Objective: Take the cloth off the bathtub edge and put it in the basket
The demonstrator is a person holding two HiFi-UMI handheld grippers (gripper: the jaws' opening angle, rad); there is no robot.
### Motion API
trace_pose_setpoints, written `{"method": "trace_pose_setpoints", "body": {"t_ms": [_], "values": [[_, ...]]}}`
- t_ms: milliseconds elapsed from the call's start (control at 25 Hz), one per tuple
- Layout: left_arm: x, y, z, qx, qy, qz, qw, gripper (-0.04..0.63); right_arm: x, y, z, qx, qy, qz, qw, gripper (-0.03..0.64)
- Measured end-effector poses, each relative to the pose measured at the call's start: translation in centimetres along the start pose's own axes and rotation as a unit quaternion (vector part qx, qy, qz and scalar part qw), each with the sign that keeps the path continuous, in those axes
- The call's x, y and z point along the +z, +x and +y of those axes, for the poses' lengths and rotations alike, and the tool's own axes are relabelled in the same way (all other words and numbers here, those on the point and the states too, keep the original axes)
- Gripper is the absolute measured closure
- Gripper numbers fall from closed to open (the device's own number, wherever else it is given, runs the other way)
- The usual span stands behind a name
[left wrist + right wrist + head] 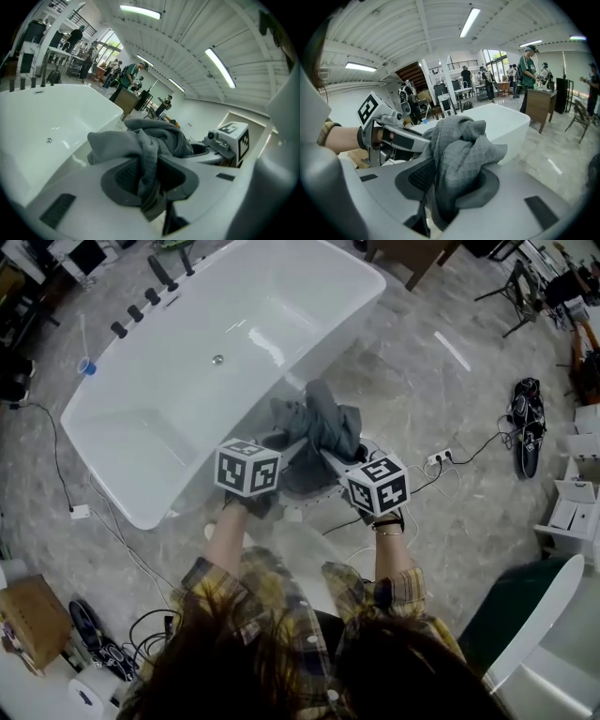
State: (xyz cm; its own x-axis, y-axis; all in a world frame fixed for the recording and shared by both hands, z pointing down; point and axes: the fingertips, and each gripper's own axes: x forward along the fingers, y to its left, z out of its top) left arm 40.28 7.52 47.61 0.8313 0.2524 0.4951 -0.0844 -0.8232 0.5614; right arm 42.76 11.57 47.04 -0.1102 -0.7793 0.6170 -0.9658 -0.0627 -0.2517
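Both grippers hold a crumpled grey cloth (317,420) in the air, just off the near right edge of the white bathtub (187,371). My left gripper (286,440) is shut on one bunch of the cloth (152,140), which hangs down between its jaws. From the other side, my right gripper (334,457) is shut on another bunch of the cloth (461,150). The left gripper (150,180) sees the right one's marker cube (236,136). The right gripper (443,190) sees the left one's cube (370,110). Under the cloth a white-rimmed round thing (317,505) stands on the floor, mostly hidden; I cannot tell whether it is the basket.
Cables and a power strip (439,457) lie on the marble floor right of the tub. A black bag (527,418) lies further right, a cardboard box (33,620) at the lower left and a white-and-green seat (534,615) at the lower right. People stand near a wooden table (540,105).
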Motion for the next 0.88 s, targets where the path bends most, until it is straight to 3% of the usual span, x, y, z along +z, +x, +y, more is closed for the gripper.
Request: {"method": "trace_pose_setpoints", "body": {"t_ms": [880], "values": [[-13.2,13.3,11.6,0.061,-0.043,0.118,0.9902,0.5,-16.2,12.9,-8.7,0.009,0.06,0.083,0.995,0.468]]}}
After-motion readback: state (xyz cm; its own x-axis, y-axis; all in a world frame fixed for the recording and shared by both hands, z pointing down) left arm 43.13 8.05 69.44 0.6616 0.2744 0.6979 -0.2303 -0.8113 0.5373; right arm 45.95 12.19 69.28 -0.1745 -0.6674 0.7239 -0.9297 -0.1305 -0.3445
